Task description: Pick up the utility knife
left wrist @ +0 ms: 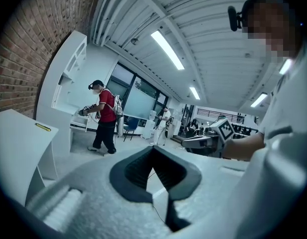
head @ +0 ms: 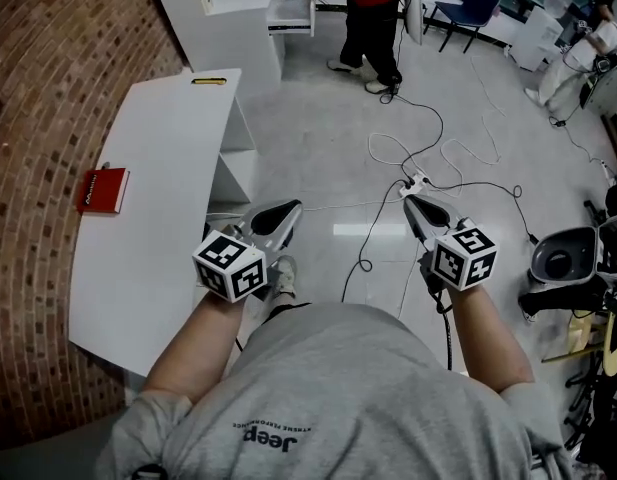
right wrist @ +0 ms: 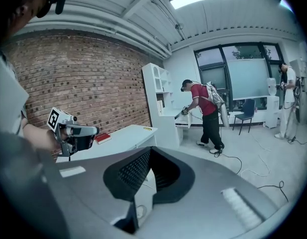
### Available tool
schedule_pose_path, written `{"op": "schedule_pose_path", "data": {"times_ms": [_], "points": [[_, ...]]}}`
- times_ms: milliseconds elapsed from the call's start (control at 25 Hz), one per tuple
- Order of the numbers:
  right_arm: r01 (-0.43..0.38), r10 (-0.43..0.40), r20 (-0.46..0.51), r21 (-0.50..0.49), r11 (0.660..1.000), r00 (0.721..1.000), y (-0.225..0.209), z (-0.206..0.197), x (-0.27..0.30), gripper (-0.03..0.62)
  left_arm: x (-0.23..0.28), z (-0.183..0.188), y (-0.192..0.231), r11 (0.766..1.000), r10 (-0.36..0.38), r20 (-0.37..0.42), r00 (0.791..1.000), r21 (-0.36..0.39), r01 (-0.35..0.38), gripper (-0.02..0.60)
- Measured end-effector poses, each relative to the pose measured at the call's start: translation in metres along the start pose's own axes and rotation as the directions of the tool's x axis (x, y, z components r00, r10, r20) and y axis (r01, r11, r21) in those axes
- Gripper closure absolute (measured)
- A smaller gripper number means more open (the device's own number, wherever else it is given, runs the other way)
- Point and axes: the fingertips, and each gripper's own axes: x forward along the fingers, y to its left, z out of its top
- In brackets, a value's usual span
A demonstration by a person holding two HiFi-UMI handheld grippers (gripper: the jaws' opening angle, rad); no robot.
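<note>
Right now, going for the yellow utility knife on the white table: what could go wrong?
Loose white and black cables cross the floor: trip hazard.
Left gripper and right gripper are shut; unopened, they could nudge the yellow utility knife off the white table's far edge.
A person in a red shirt works just beyond it.

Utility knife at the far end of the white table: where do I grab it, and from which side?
Probably mid-handle. The utility knife lies flat, a slim yellow bar running along the white table's far edge, so come from above with the left tool closing across its narrow width.
</note>
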Motion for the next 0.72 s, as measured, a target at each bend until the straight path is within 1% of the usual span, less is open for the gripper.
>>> {"op": "schedule_pose_path", "data": {"times_ms": [200, 440, 600, 720], "points": [[0.027, -0.027, 0.034, 0.017, 1.000, 0.999, -0.012, 0.038, 0.080, 0.585, 0.026, 0.033, 0.085, 0.999, -0.050, -0.003, 0.999, 0.017, 0.050, 0.581], [0.032, -0.033, 0.070, 0.021, 0.999, 0.997, -0.019, 0.103, 0.181, 0.585, 0.054, 0.082, 0.181, 0.992, -0.113, -0.039, 0.993, 0.057, 0.115, 0.581], [0.037, -0.038, 0.073, 0.019, 0.999, 0.997, -0.030, 0.137, 0.233, 0.585, 0.069, 0.105, 0.231, 0.990, -0.131, -0.044, 0.990, 0.045, 0.133, 0.581], [0.040, -0.041, 0.065, 0.013, 0.999, 0.997, -0.038, 0.152, 0.262, 0.585, 0.079, 0.115, 0.262, 0.990, -0.136, -0.047, 0.990, 0.030, 0.137, 0.581]]}}
